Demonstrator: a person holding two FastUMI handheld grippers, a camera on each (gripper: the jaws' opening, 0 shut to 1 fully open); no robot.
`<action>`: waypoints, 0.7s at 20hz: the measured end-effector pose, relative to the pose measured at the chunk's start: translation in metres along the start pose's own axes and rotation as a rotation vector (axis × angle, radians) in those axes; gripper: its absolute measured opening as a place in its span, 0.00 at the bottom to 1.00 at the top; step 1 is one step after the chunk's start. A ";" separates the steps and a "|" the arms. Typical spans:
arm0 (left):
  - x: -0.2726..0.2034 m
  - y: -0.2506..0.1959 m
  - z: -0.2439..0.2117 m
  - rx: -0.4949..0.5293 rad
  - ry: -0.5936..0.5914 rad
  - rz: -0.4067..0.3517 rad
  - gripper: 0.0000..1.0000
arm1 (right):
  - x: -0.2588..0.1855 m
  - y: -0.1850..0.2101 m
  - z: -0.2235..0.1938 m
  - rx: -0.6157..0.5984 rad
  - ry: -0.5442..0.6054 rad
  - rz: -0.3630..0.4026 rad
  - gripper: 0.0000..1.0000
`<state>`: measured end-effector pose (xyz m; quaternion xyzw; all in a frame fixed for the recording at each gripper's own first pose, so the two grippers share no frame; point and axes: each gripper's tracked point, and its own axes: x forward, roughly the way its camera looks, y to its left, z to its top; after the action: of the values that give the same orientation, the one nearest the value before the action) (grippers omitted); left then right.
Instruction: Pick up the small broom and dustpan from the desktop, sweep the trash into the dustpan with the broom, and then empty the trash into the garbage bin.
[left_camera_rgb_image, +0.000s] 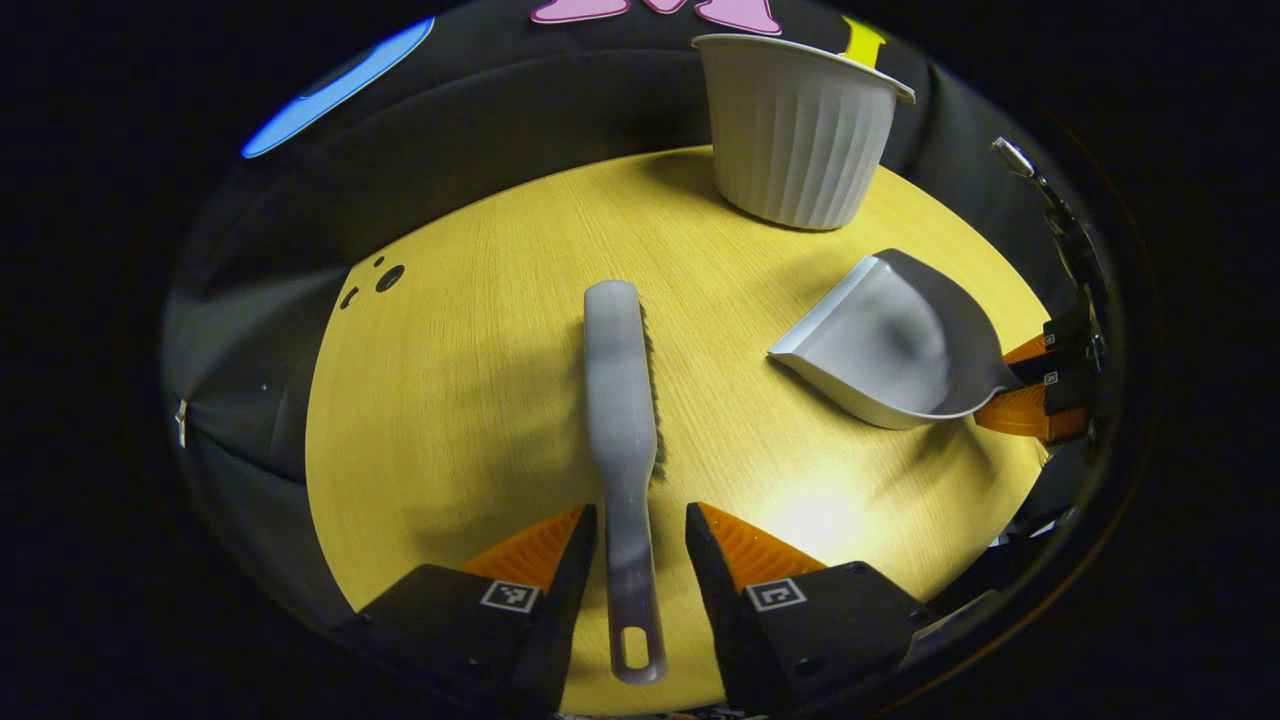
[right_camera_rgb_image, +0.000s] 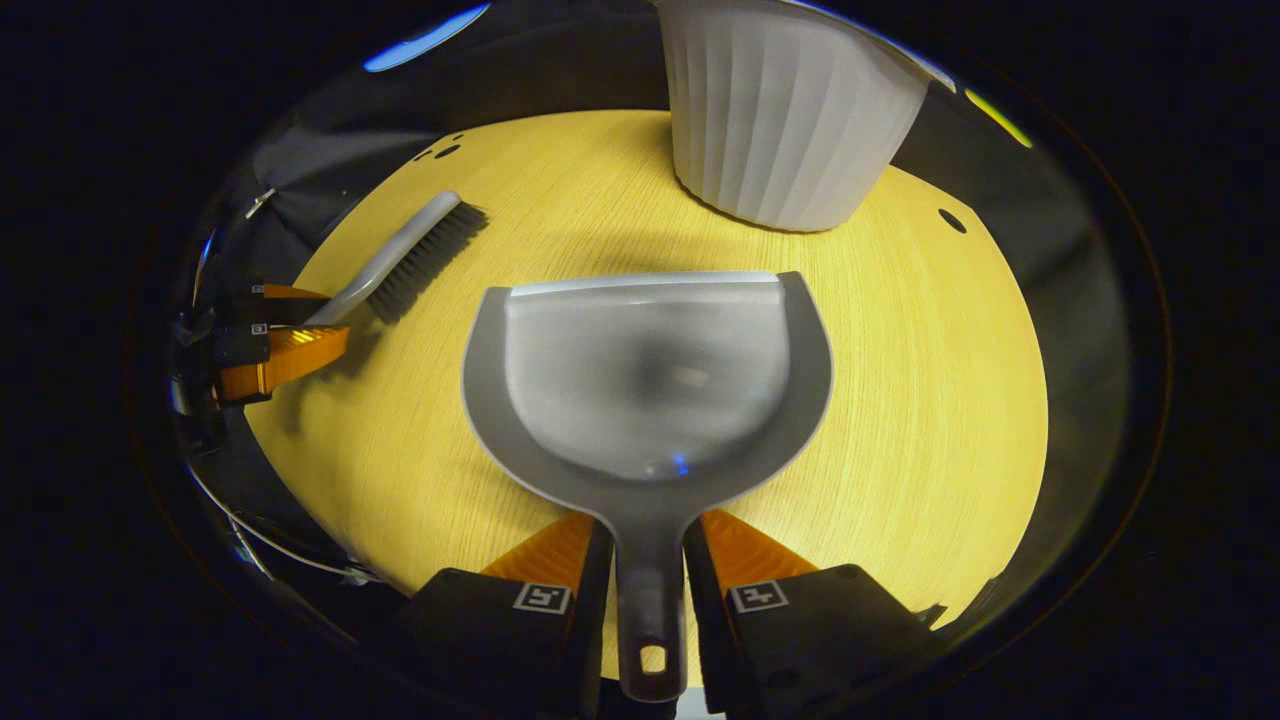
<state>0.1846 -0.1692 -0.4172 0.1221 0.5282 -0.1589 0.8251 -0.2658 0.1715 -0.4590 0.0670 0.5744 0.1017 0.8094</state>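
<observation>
The small grey broom (left_camera_rgb_image: 620, 400) lies flat on the yellow wooden desktop (left_camera_rgb_image: 450, 420), bristles to its right. Its handle runs back between the fingers of my left gripper (left_camera_rgb_image: 640, 525), which is open, with a gap showing on the handle's right side. The grey dustpan (right_camera_rgb_image: 650, 380) sits ahead of my right gripper (right_camera_rgb_image: 648, 535), whose fingers press on both sides of its handle. In the left gripper view the dustpan (left_camera_rgb_image: 890, 340) and right gripper (left_camera_rgb_image: 1040, 390) are at the right. In the right gripper view the broom (right_camera_rgb_image: 410, 250) and left gripper (right_camera_rgb_image: 275, 345) are at the left.
A white ribbed garbage bin (left_camera_rgb_image: 800, 130) stands upright at the far side of the desktop, just beyond the dustpan's lip (right_camera_rgb_image: 790, 110). Small dark spots (left_camera_rgb_image: 388, 277) mark the table near its far left edge. Black cloth surrounds the table.
</observation>
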 end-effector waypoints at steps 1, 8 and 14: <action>-0.004 0.001 0.002 -0.003 -0.014 0.009 0.63 | -0.005 0.000 0.002 0.011 -0.012 0.010 0.45; -0.063 0.009 0.031 -0.077 -0.197 0.067 0.77 | -0.081 -0.003 0.037 0.098 -0.213 0.079 0.66; -0.145 -0.002 0.090 -0.147 -0.508 0.076 0.80 | -0.173 0.002 0.092 0.049 -0.495 0.091 0.78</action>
<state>0.2020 -0.1849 -0.2483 0.0378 0.3092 -0.1146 0.9433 -0.2344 0.1323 -0.2699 0.1350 0.3574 0.1047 0.9182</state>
